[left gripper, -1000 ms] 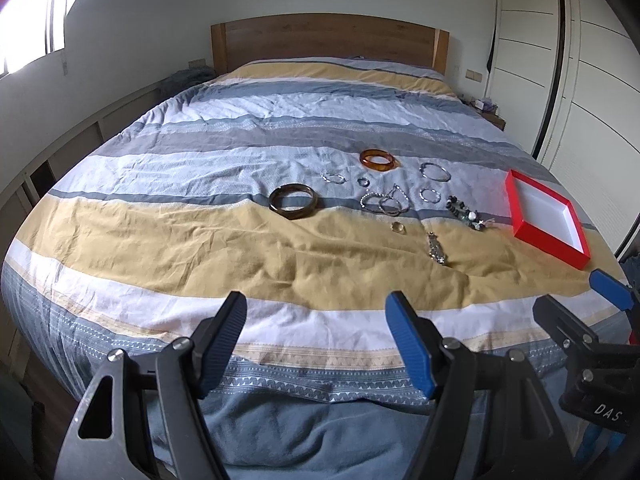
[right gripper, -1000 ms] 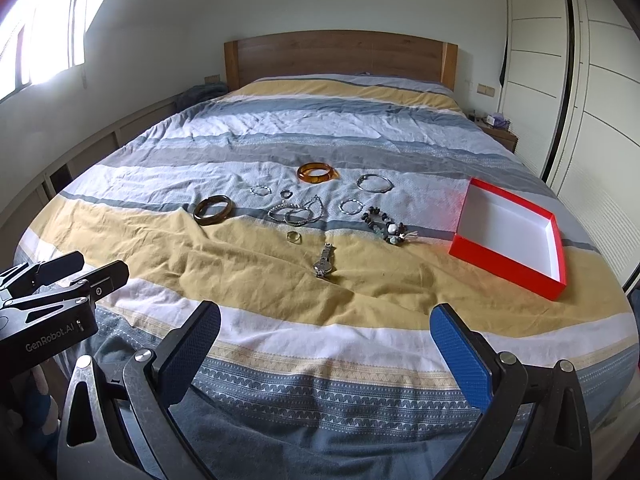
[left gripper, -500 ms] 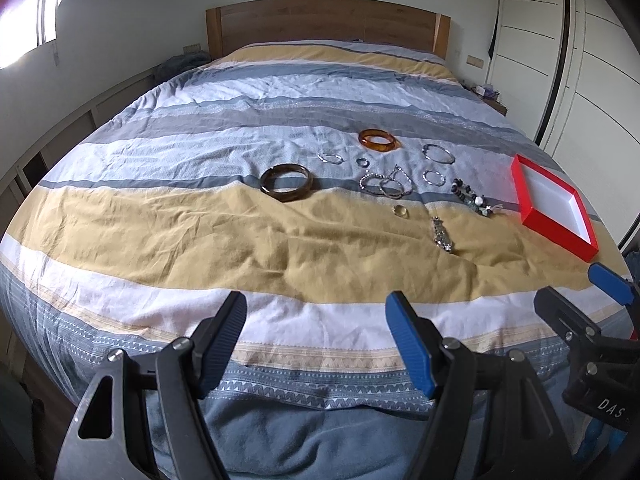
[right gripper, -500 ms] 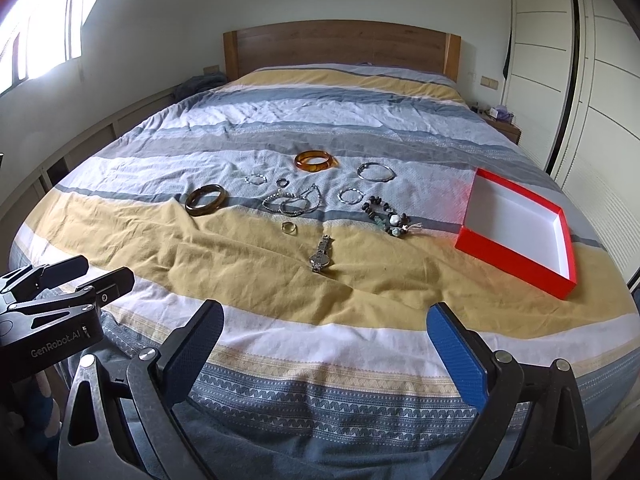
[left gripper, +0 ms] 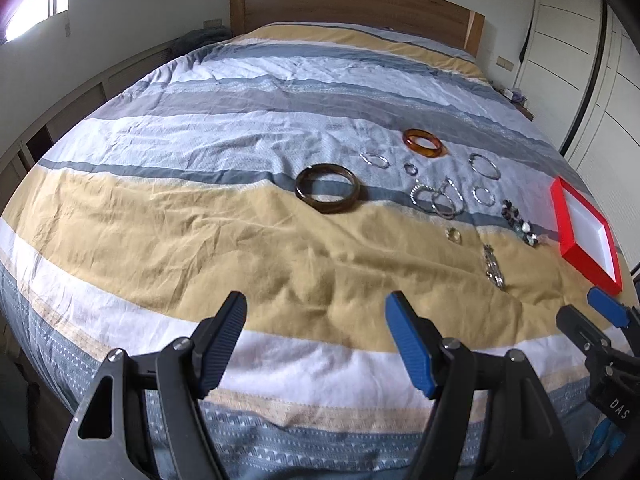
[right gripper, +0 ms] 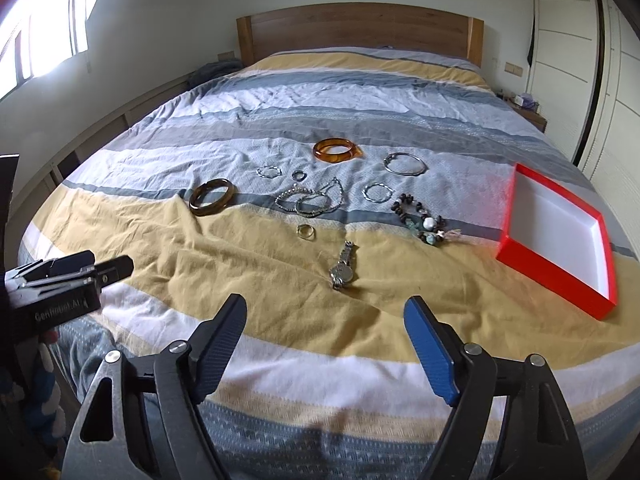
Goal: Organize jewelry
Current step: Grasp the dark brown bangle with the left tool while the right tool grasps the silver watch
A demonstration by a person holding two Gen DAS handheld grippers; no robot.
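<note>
Several pieces of jewelry lie on the striped bed: a dark brown bangle, an amber bangle, a silver watch, a small ring, a beaded bracelet, thin silver bracelets. An open red box with white inside sits at the right. My left gripper and right gripper are both open and empty, above the bed's near edge.
A wooden headboard stands at the far end. White wardrobe doors line the right wall. A low ledge runs along the left side. The left gripper shows at the left of the right wrist view.
Both grippers have moved forward toward the jewelry. The right gripper's jaws stand narrower than before. Nothing on the bed has moved.
</note>
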